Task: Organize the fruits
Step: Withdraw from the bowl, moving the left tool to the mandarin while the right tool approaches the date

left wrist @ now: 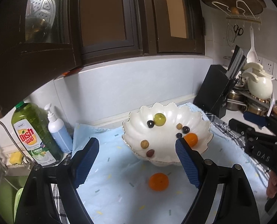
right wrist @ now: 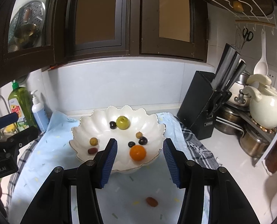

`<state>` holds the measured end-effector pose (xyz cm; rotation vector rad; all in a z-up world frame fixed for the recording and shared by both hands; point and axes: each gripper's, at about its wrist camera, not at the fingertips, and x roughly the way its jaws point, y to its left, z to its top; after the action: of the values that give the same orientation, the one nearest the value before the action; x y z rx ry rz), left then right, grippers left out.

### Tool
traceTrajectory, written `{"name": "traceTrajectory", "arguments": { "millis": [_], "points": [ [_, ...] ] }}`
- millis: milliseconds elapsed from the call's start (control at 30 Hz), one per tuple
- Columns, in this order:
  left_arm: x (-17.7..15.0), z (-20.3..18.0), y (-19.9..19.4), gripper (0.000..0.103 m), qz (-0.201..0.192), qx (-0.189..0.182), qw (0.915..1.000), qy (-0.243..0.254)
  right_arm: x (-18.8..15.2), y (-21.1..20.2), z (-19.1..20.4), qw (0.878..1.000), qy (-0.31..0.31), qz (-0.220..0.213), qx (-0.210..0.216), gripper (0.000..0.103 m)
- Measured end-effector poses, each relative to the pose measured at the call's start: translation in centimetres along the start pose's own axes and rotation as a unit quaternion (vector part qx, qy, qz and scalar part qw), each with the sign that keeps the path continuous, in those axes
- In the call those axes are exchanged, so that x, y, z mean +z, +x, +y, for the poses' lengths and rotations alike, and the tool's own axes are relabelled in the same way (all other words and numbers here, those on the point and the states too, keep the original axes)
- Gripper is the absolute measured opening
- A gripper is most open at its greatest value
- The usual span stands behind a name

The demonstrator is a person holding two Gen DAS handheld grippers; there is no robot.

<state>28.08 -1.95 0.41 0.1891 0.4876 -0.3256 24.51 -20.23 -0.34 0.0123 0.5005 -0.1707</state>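
Clearly, we risk most with the loose orange [left wrist: 158,181] on the blue cloth [left wrist: 110,177]: round, it could roll off if our left gripper [left wrist: 136,160], fingers wide apart and empty, nudges it. Our right gripper [right wrist: 140,163], fingers apart and empty, could likewise flick the red date [right wrist: 152,201] lying at six o'clock of the scalloped white bowl [right wrist: 82,130]. Inside the bowl we count one orange [right wrist: 137,152], one green fruit [right wrist: 122,122], three dark grapes, two tan longans, one date.
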Motion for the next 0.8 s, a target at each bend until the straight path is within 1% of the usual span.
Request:
{"name": "traceTrajectory", "arguments": {
  "millis": [233, 367, 467, 667, 800],
  "points": [
    [-1.7, 0.4, 0.1, 0.084, 0.005, 0.005, 1.0000, -0.002, -1.3, 0.1, 0.0, 1.000, 0.005, 0.004, -0.018, 0.052],
    [-2.8, 0.1, 0.0, 0.084, -0.004, 0.009, 0.9999, 0.004, -2.6, 0.2, -0.4, 0.999, 0.018, 0.008, -0.026, 0.052],
    [-3.7, -0.2, -0.1, 0.084, -0.009, 0.004, 0.9999, 0.009, -3.7, 0.4, -0.8, 0.999, 0.031, 0.014, -0.028, 0.052],
    [-5.2, -0.9, 0.8, 0.084, 0.000, -0.007, 0.9999, 0.011, -6.0, 1.2, -1.4, 0.998, 0.047, 0.040, -0.030, 0.052],
    [-6.3, -1.4, 1.7, 0.084, 0.016, -0.017, 0.9996, 0.013, -7.4, 1.8, -1.6, 0.997, 0.049, 0.058, -0.031, 0.052]
  ]
}}
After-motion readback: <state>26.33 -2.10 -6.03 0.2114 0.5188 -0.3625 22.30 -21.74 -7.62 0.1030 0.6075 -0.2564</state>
